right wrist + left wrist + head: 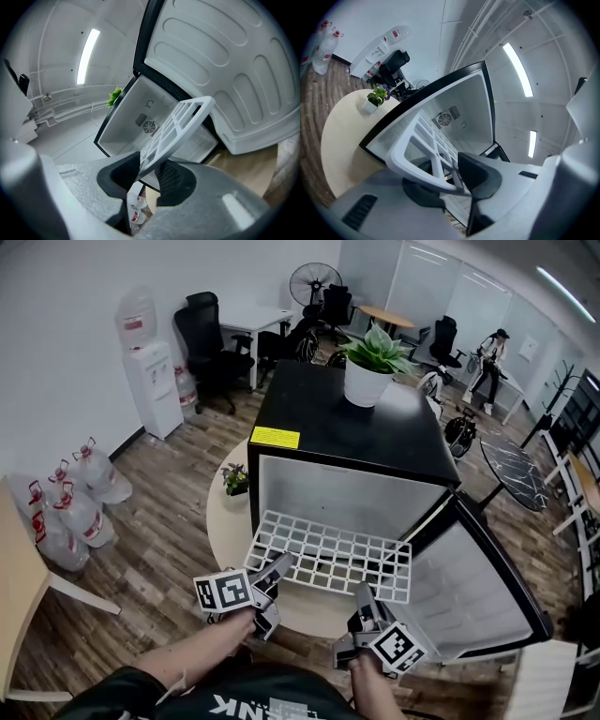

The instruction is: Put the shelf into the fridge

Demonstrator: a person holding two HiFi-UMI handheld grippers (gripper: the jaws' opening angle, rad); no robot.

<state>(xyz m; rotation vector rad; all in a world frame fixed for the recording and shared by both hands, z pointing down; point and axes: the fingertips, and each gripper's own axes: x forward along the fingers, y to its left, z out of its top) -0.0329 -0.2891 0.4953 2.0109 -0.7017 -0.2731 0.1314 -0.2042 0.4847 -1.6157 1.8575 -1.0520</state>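
I have the white grid shelf (330, 557) gripped at both near corners. My left gripper (279, 568) has its jaws closed on the shelf's left front edge. My right gripper (366, 596) has its jaws clamped on the right front edge (in each gripper view a bar of the grid sits squeezed between the dark pads (171, 180)). The shelf is roughly level in front of the open fridge (352, 427), with its far edge at the mouth of the cavity. The fridge door (473, 592) stands open to the right. The fridge sits on a round counter (223, 521), with a small flowering pot (234, 479) beside it and a potted plant (372, 367) on top.
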